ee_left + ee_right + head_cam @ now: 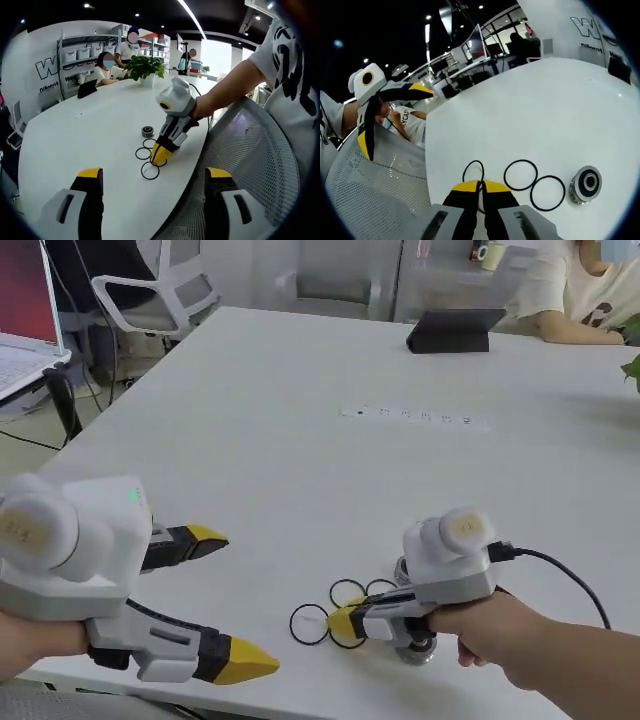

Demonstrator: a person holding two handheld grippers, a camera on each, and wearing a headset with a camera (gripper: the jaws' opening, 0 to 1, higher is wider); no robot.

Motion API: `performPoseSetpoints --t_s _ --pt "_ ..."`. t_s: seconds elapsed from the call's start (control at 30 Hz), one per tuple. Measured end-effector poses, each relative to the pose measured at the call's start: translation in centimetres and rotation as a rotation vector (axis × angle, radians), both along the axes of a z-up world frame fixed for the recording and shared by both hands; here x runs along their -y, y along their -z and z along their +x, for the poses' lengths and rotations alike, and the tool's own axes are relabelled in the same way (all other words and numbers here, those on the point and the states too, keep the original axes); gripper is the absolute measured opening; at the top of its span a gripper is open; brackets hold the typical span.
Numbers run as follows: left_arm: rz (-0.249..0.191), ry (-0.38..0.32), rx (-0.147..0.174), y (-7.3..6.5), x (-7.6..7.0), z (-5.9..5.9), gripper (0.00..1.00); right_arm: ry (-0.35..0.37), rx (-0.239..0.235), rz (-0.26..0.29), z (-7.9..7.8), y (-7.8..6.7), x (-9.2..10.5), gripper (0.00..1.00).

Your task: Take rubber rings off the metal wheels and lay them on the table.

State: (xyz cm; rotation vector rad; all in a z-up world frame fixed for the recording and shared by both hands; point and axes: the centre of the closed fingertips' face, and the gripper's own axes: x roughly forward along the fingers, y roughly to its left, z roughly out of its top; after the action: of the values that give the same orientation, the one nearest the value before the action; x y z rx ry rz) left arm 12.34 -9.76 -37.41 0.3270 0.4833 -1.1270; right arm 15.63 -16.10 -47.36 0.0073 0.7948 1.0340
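Observation:
Several black rubber rings lie near the table's front edge. My right gripper [345, 622] is shut, its yellow tips pinching one ring [473, 173] that rests flat on the table. Two more rings [520, 174] [547, 193] lie just to the right of it, then a metal wheel [585, 184] with no ring around it. From the left gripper view I see the right gripper [162, 152] over the rings [144, 153] and the wheel [147, 131] behind. My left gripper [232, 600] hovers open to the left, holding nothing.
The white table [300, 440] stretches away to a dark tablet stand [452, 332] and a person seated at the far side. A mesh chair back [250, 155] stands right by the front edge. A cable [560, 570] trails from the right gripper.

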Motion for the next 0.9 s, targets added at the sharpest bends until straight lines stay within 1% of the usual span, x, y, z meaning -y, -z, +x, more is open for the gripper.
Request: performPoseSetpoints --t_s 0.1,0.13,0.33,0.43,0.5,0.63,0.73,0.9 --pt "0.002 0.002 -0.003 0.0 0.0 0.0 0.81 -0.019 0.025 -0.016 0.0 -0.1 -0.1 0.01" --pt "0.002 0.003 -0.003 0.0 0.0 0.0 0.81 -0.037 0.045 -0.033 0.0 0.0 0.0 0.01" --pt "0.004 0.007 -0.003 0.0 0.2 -0.1 0.81 -0.057 0.083 -0.057 0.0 0.1 0.0 0.05" --pt "0.006 0.009 -0.006 0.1 0.2 -0.2 0.81 -0.070 0.094 -0.067 -0.1 0.1 -0.1 0.08" --pt "0.007 0.010 -0.006 0.1 0.2 -0.2 0.81 -0.084 0.112 -0.079 -0.2 0.1 -0.1 0.10" --pt "0.006 0.010 -0.010 0.1 0.2 -0.3 0.81 -0.104 0.126 -0.089 -0.3 0.1 -0.2 0.13" --pt "0.005 0.013 -0.008 0.1 0.3 -0.3 0.81 -0.103 0.133 -0.083 -0.2 -0.2 -0.2 0.16" --pt "0.008 0.020 -0.008 0.0 0.5 -0.3 0.81 -0.096 0.151 -0.058 -0.2 -1.4 -0.1 0.19"
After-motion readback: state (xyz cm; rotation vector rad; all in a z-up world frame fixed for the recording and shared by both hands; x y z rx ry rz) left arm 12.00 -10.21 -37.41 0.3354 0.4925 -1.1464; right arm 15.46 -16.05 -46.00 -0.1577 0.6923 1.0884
